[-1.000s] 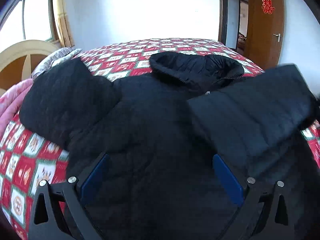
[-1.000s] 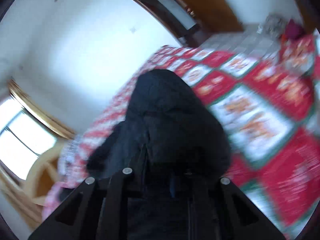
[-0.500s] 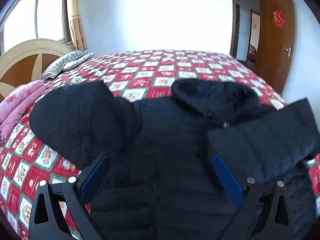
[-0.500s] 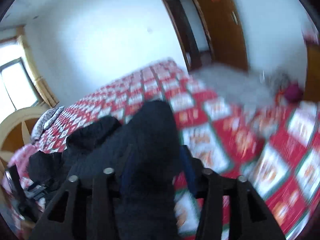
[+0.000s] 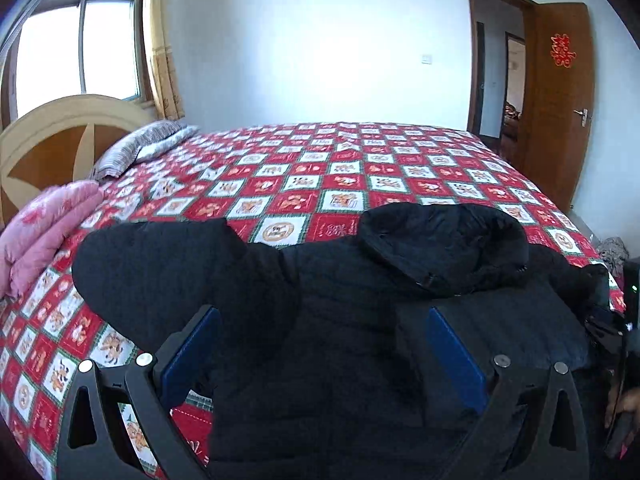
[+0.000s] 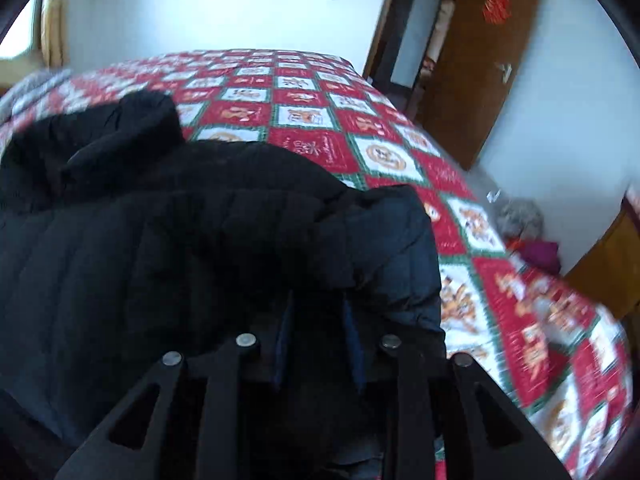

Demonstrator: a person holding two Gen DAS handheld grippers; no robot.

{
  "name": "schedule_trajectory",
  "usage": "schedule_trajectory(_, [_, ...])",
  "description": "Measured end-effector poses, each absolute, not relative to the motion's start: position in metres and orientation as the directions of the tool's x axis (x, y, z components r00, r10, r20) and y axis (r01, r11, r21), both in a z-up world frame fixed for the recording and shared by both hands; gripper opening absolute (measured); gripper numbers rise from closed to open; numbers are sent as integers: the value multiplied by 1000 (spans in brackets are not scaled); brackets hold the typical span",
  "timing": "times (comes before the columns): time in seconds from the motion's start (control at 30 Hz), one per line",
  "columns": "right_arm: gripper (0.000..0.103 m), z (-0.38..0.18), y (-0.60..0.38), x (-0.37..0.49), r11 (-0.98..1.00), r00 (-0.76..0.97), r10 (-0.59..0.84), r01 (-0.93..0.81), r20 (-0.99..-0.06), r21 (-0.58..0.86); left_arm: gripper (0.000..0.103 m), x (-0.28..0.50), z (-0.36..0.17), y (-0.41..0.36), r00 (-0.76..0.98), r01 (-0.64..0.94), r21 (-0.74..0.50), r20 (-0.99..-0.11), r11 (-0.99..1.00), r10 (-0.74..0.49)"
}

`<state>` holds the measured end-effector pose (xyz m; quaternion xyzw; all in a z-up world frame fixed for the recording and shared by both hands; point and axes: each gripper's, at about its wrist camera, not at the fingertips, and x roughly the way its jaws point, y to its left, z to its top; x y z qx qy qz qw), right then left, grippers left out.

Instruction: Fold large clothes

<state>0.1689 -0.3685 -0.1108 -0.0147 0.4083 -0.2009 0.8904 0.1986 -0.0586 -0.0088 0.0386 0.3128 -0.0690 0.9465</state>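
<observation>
A large black quilted jacket [image 5: 344, 320] lies on the bed with its hood [image 5: 444, 240] toward the far side and one sleeve [image 5: 160, 272] spread to the left. My left gripper [image 5: 320, 344] is open and hovers over the jacket's body, holding nothing. In the right wrist view the jacket [image 6: 168, 232] fills the left half, hood [image 6: 132, 128] at the far end. My right gripper [image 6: 316, 320] is shut on a fold of the jacket's right sleeve [image 6: 384, 248], which lies over the body.
The bed has a red, white and green checked cover [image 5: 344, 172]. A folded pink quilt [image 5: 44, 224] and a striped pillow [image 5: 144, 148] lie at the left by the headboard. An open wooden door [image 5: 556, 100] stands at the right.
My right gripper has carried the right sleeve in and down across the jacket's body. My left gripper has drawn back and up, so more of the bed shows.
</observation>
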Motion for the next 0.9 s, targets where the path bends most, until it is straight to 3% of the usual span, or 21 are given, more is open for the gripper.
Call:
schedule_trajectory(0.1, [30,-95,-382,153,941,639,-279,331,-716,-71,102,196,-17,-53,766,169,-23,-626,985,-146])
schedule_trajectory(0.2, [33,-51,-389,112,952,785,-167,286,-597,110,102,178,-28,-52,743,221,-64,-635,973,-210])
schedule_trajectory(0.3, [49,-17,-396,69,942,843,-248,325,-478,85,102,161,-43,-55,677,289,-161,-662,944,-320])
schedule_trajectory(0.4, [49,2,-417,44,922,856,-296,372,-424,107,102,149,-59,-65,600,333,-272,-677,903,-425])
schedule_trajectory(0.47, [38,2,-430,47,925,843,-264,359,-469,127,102,148,-69,-82,579,354,-249,-698,902,-420])
schedule_trajectory(0.5, [22,-1,-432,52,929,833,-249,349,-494,120,102,149,-74,-91,592,346,-209,-708,915,-385])
schedule_trajectory(0.53, [18,-4,-431,55,936,825,-236,335,-513,110,102,150,-79,-96,606,334,-181,-710,925,-358])
schedule_trajectory(0.63, [18,-10,-434,63,934,823,-226,336,-521,126,102,166,-88,-107,661,279,-67,-710,958,-242])
schedule_trajectory(0.73, [18,-15,-444,73,912,829,-167,336,-533,236,102,185,-82,-99,714,206,7,-685,979,-145])
schedule_trajectory(0.9, [21,-81,-406,131,936,713,85,182,-696,300,102,192,-63,-59,787,65,47,-617,997,-23])
